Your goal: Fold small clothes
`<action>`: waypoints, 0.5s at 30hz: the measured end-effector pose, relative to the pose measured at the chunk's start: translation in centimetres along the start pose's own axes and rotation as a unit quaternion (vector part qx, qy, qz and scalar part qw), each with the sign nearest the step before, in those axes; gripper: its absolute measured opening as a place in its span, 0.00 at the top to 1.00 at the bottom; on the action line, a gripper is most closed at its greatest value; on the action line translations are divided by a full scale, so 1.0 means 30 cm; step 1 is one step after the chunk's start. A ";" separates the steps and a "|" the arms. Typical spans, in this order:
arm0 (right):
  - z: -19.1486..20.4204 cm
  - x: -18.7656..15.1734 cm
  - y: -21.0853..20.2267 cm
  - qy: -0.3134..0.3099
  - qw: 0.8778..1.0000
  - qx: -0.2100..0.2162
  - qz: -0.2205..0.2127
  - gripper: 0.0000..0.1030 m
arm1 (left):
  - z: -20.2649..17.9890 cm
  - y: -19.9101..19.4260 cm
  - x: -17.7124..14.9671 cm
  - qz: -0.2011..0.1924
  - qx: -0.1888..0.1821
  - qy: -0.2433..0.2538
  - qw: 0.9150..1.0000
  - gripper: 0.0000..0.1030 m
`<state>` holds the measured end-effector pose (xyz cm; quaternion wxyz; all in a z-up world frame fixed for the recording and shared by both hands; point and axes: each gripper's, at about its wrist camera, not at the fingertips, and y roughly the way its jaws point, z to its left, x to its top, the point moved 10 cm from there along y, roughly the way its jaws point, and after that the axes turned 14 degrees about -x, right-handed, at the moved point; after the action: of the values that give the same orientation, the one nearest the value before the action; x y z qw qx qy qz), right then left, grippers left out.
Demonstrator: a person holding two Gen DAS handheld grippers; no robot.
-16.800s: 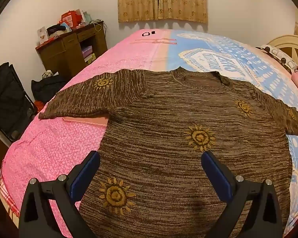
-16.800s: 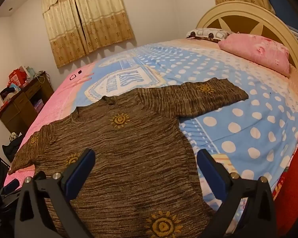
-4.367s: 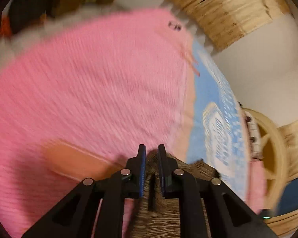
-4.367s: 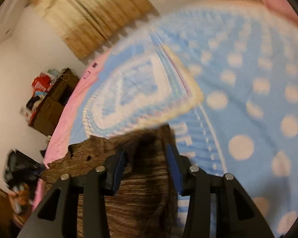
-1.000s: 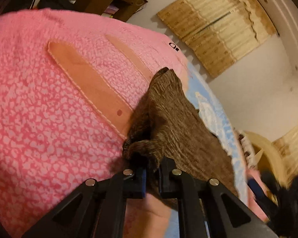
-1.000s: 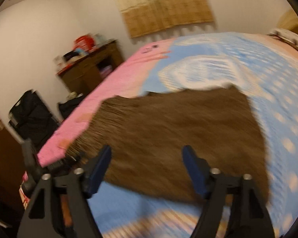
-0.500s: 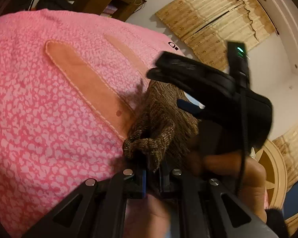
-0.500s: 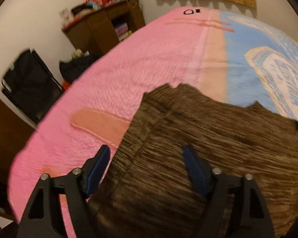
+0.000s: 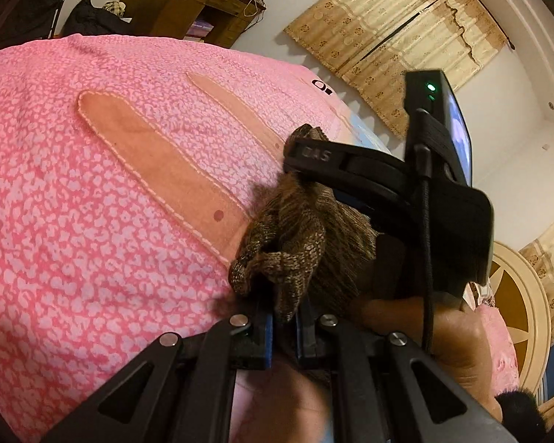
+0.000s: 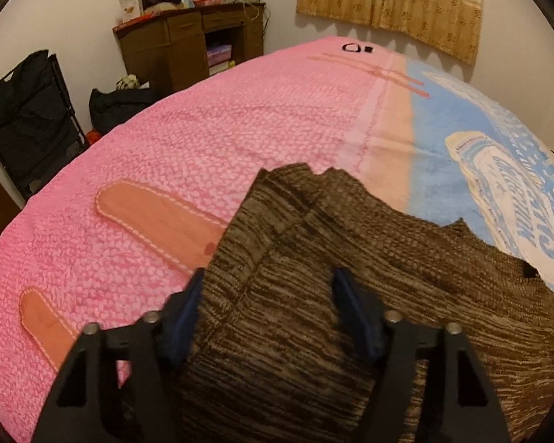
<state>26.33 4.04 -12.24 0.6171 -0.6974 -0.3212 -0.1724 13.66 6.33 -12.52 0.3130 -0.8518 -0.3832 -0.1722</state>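
The brown knit sweater (image 10: pixel 351 265) lies folded on the bed, its left edge over the pink part of the bedspread (image 10: pixel 203 147). My left gripper (image 9: pixel 283 317) is shut on a bunched corner of the sweater (image 9: pixel 288 243), low over the pink bedspread (image 9: pixel 92 203). My right gripper (image 10: pixel 269 306) is open, its fingers straddling the sweater's left edge close above the fabric. In the left wrist view the right gripper's body (image 9: pixel 406 192) and the hand holding it sit just beyond the pinched corner and hide the rest of the sweater.
A brown wooden desk (image 10: pixel 188 44) with clutter stands against the far wall. A black folding chair (image 10: pixel 29 118) and a dark bag (image 10: pixel 118 105) are on the floor left of the bed. Curtains (image 10: pixel 391 3) hang behind. The headboard (image 9: pixel 517 310) is at right.
My right gripper has swung left across the sweater and come down beside my left gripper over the sweater's left edge. My left gripper has kept its pinch and hardly moved.
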 end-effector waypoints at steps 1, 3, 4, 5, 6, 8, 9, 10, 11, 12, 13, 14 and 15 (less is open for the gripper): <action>-0.014 -0.003 -0.005 0.006 1.000 0.000 -0.001 0.45 | 0.000 0.002 0.002 0.000 0.001 0.001 1.000 0.92; -0.026 -0.007 -0.006 0.018 1.000 0.013 -0.002 0.47 | -0.001 0.008 0.004 0.000 0.003 0.002 1.000 0.92; -0.032 -0.016 -0.012 0.021 1.000 0.018 -0.003 0.47 | 0.001 0.007 -0.001 0.000 0.004 0.003 1.000 0.92; -0.034 -0.014 -0.012 0.022 1.000 0.018 -0.004 0.47 | 0.002 0.005 -0.005 0.000 0.003 0.002 1.000 0.92; -0.031 -0.010 -0.010 0.021 1.000 0.017 -0.005 0.47 | 0.001 0.004 -0.005 0.000 0.002 0.001 1.000 0.92; -0.024 -0.010 -0.014 0.016 1.000 0.011 -0.008 0.46 | 0.001 0.014 0.002 -0.001 -0.002 -0.002 1.000 0.92; -0.020 -0.011 -0.017 0.014 1.000 0.012 -0.008 0.44 | 0.001 0.016 0.004 -0.001 -0.003 -0.002 1.000 0.92; -0.012 -0.006 -0.013 0.012 1.000 0.014 -0.008 0.41 | -0.002 0.019 0.005 -0.001 -0.004 -0.002 1.000 0.92; -0.009 -0.006 -0.014 0.012 1.000 0.015 -0.009 0.40 | 0.000 0.017 0.006 -0.002 -0.005 -0.002 1.000 0.92; -0.005 -0.003 -0.011 0.011 1.000 0.015 -0.009 0.39 | 0.013 0.014 0.005 -0.002 -0.006 -0.003 1.000 0.92; 0.001 0.004 -0.007 0.009 1.000 0.018 -0.009 0.35 | 0.018 0.013 0.004 -0.002 -0.008 -0.004 1.000 0.92; 0.006 0.006 -0.007 0.006 1.000 0.020 -0.009 0.29 | 0.026 0.011 0.003 -0.002 -0.010 -0.006 1.000 0.92; 0.013 0.007 -0.008 0.002 1.000 0.023 -0.010 0.28 | 0.030 0.008 0.003 -0.002 -0.014 -0.007 1.000 0.92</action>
<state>26.26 4.48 -12.00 0.6323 -0.6791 -0.3305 -0.1727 13.95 6.85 -13.22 0.2982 -0.8565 -0.3848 -0.1716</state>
